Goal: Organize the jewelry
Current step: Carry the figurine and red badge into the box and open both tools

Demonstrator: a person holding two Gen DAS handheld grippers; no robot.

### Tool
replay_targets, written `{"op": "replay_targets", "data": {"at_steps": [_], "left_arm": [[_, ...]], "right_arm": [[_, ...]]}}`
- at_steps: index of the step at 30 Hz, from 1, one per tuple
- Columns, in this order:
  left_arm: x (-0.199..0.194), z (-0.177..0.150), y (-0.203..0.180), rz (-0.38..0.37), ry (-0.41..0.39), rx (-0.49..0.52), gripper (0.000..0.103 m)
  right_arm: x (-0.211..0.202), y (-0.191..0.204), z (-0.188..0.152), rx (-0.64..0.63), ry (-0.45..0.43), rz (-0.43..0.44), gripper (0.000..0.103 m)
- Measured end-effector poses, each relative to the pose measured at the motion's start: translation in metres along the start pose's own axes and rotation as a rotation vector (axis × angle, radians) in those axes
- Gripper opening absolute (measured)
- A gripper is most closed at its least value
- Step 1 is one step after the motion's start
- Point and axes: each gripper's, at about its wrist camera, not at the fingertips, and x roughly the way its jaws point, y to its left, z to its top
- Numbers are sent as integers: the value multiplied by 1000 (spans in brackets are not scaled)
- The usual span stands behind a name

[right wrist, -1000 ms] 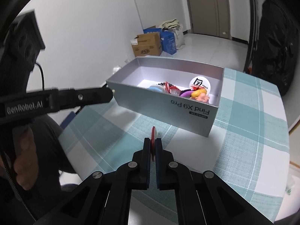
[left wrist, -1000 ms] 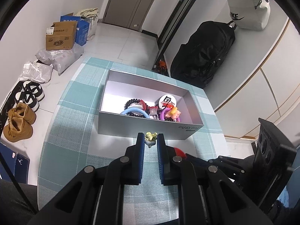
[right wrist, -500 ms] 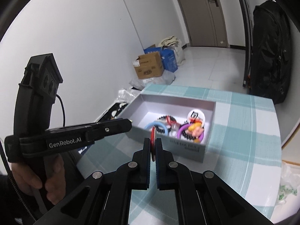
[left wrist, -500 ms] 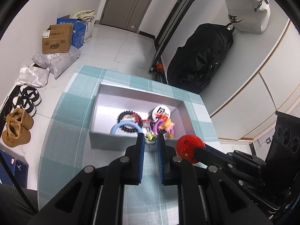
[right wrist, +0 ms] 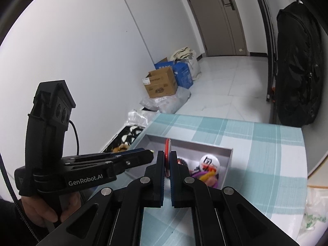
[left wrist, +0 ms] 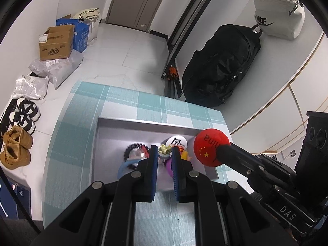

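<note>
Only the left view shows the red badge (left wrist: 211, 147) face-on; the right view sees it edge-on, clamped in the right tongs (right wrist: 167, 160) over the box (right wrist: 227, 164). The left tongs (left wrist: 164, 153) pinch a small green charm (left wrist: 164, 149) above the box's bracelets (left wrist: 133, 153). Both tongs hang inside the box rim, the checked table (left wrist: 82, 123) bare around it

The grey box (left wrist: 106, 143) is open on top; its left half lies bare, while bracelets (left wrist: 131, 153) and a white badge (left wrist: 176, 142) crowd the right end, where both grippers hang side by side above, close together
</note>
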Motion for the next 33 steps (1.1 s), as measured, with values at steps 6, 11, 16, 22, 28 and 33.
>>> {"op": "replay_targets", "data": {"at_steps": [6,11,16,22,28,33], "left_arm": [[11,9,-1,-4,18,12,9],[20,12,0,-11,38,6,9],[25,13,1,-25,49,-3,9],[31,13,3,-56,62,-9,9],[34,12,6,-50,87,-23,21],[29,12,11,-27,63,-47,27]], "right_arm": [[8,-10,9,8,1,-2,4],[13,-17,11,19,7,-1,3],[17,-21,11,24,20,2,4],[25,-25,8,32,57,-13,4],[33,-30,2,55,104,-48,7],[23,-31,1,61,80,-62,7]]}}
